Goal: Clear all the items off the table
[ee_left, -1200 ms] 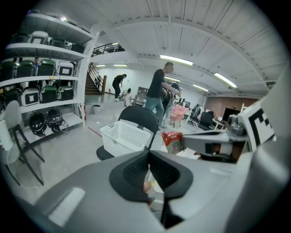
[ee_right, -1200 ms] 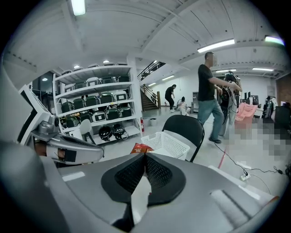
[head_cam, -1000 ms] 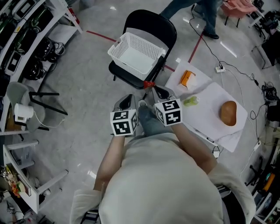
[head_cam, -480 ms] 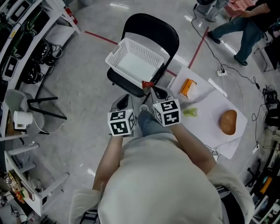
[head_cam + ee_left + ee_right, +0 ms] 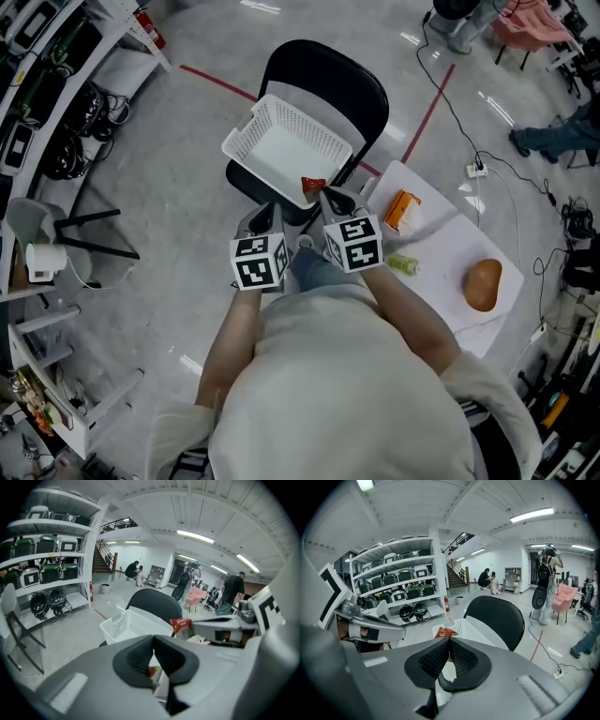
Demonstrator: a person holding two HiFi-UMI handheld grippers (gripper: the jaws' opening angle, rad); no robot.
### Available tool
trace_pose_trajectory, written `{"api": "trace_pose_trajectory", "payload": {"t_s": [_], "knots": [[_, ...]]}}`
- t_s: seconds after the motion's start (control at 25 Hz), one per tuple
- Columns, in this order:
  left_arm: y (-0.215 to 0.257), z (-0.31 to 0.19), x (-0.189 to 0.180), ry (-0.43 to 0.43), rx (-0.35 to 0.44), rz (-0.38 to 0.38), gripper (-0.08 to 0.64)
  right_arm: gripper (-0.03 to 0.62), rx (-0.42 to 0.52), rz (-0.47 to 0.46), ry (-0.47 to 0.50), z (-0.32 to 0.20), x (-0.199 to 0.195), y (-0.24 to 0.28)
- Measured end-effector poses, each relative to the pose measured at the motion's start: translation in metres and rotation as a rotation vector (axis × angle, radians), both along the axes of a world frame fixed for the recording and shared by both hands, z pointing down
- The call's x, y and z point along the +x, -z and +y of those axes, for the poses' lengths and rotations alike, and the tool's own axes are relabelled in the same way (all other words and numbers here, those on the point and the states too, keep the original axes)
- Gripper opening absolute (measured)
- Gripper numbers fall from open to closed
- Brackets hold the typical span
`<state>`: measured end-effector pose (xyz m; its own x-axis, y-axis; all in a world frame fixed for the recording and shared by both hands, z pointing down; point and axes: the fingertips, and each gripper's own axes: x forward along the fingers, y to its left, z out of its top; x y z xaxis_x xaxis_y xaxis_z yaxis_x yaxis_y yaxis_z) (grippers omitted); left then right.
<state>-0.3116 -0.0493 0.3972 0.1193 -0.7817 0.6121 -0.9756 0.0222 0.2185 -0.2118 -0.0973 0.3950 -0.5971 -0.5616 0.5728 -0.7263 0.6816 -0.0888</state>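
around: white basket (image 5: 286, 150) on black chair (image 5: 352, 84); orange box (image 5: 403, 211), brown loaf (image 5: 482, 284) on bench (image 5: 441, 248)
right gripper (image 5: 449, 644): jaws pinching red packet (image 5: 446, 632) by basket rim
left gripper (image 5: 153, 644): jaws pressed together, empty, right alongside

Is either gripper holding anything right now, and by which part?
The right gripper pinches a red packet by its lower edge. The left gripper is shut and empty.

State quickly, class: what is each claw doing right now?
Left claw: closed, nothing held.
Right claw: closed on a red packet at its tips.
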Motion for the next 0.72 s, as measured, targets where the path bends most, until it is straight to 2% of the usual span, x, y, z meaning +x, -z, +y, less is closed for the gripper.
{"api": "trace_pose_trajectory", "payload": {"t_s": [0.36, 0.72], "knots": [[-0.002, -0.042, -0.007, 0.001, -0.021, 0.004, 0.008, 0.006, -0.013, 0.004, -0.007, -0.046, -0.007, -0.005], [-0.012, -0.068, -0.006, -0.016, -0.05, 0.005, 0.008, 0.008, -0.048, 0.024, -0.003, -0.067, -0.014, -0.018]]}}
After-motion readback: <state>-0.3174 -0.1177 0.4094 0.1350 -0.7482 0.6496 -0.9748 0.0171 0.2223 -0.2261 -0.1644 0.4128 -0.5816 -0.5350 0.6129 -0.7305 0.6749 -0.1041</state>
